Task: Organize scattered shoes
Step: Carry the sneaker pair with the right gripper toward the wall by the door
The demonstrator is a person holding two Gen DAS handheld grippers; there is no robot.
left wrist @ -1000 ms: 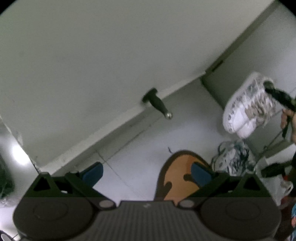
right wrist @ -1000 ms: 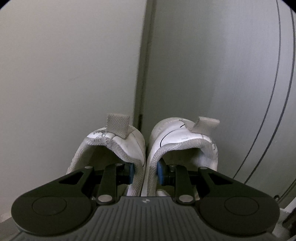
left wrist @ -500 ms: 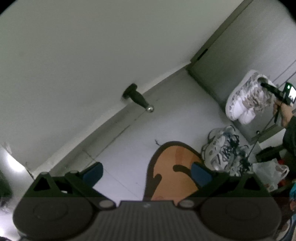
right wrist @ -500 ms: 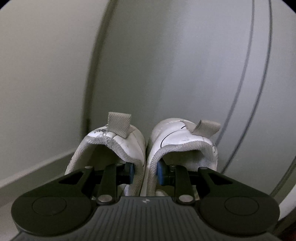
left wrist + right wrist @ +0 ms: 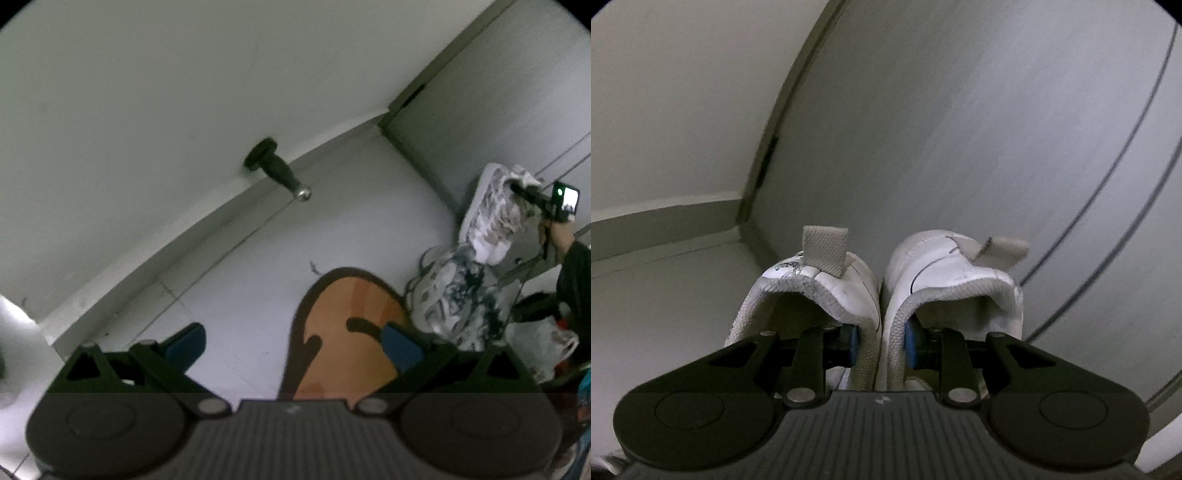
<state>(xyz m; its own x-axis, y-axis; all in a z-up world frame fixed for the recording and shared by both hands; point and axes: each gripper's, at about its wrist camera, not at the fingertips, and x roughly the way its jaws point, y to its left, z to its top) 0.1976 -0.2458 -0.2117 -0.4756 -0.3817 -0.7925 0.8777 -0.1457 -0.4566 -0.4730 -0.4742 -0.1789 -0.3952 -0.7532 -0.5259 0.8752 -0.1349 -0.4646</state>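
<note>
Currently the right hand-held gripper (image 5: 879,341) pinches the inner collars of the white sneakers (image 5: 875,295), carrying the pair above the grey floor (image 5: 258,266) near the door (image 5: 997,129). Next it probably needs lowering beside the patterned sneakers (image 5: 454,295); the left hand-held gripper (image 5: 291,341) hangs wide and empty over an orange mat (image 5: 351,314).

The toes and soles of the white shoes (image 5: 882,295) are hidden behind the right claw (image 5: 879,339) body. The grey patterned shoes (image 5: 454,295) are blurred, and the orange mat (image 5: 343,332) is partly covered by the left claw (image 5: 291,343).
</note>
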